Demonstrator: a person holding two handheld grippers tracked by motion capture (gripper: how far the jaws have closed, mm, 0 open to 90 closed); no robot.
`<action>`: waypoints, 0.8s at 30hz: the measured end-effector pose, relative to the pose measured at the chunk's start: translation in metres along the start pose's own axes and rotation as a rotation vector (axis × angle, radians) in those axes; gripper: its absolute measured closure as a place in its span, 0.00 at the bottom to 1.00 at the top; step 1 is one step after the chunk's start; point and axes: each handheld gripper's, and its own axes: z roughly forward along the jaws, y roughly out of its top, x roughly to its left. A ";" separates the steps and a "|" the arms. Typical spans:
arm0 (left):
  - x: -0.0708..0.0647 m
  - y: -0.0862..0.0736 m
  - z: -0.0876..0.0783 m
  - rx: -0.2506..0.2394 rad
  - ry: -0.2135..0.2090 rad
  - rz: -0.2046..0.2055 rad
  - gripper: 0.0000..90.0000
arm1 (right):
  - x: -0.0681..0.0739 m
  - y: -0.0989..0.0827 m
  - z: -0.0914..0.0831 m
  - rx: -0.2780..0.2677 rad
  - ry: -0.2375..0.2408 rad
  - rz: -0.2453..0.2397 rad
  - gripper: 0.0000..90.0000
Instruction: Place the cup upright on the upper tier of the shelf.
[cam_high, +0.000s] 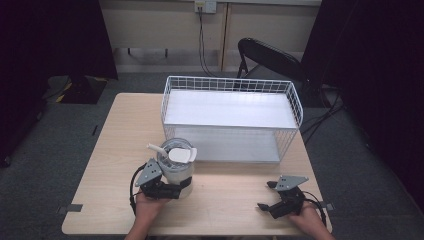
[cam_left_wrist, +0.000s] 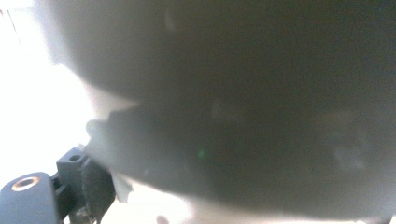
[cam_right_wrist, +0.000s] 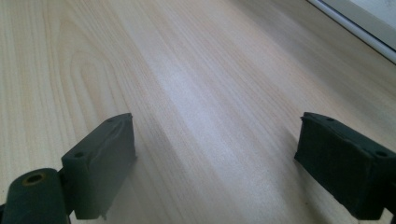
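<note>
A round clear jar (cam_high: 176, 167) with pale contents stands on the wooden table (cam_high: 230, 192), just in front of the wire basket's left corner. Across its mouth lies a white scoop (cam_high: 181, 154), handle pointing left. My left gripper (cam_high: 176, 188) is shut on the jar's lower wall from the near side. In the left gripper view the jar (cam_left_wrist: 243, 107) is a dark blur pressed close, with one black pad (cam_left_wrist: 95, 184) against it at the lower left. My right gripper (cam_high: 267, 195) rests low over the table at the front right, open and holding nothing; its jaws (cam_right_wrist: 215, 140) stand wide apart over bare wood.
A white wire basket (cam_high: 295, 102) with a flat white shelf inside takes up the back half of the table. A black chair (cam_high: 267, 55) and trailing cables stand behind it on the grey floor. Bare wood lies between the two grippers.
</note>
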 end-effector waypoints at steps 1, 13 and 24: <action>-0.002 -0.001 0.000 -0.015 0.007 -0.005 0.10 | 0.000 0.000 0.000 0.000 0.000 0.000 0.12; -0.010 -0.003 0.002 -0.051 0.034 0.030 0.11 | 0.000 0.000 0.000 0.000 0.000 0.000 0.12; -0.019 0.009 0.003 -0.078 -0.007 0.041 0.11 | 0.000 0.000 -0.001 0.001 0.001 -0.002 0.12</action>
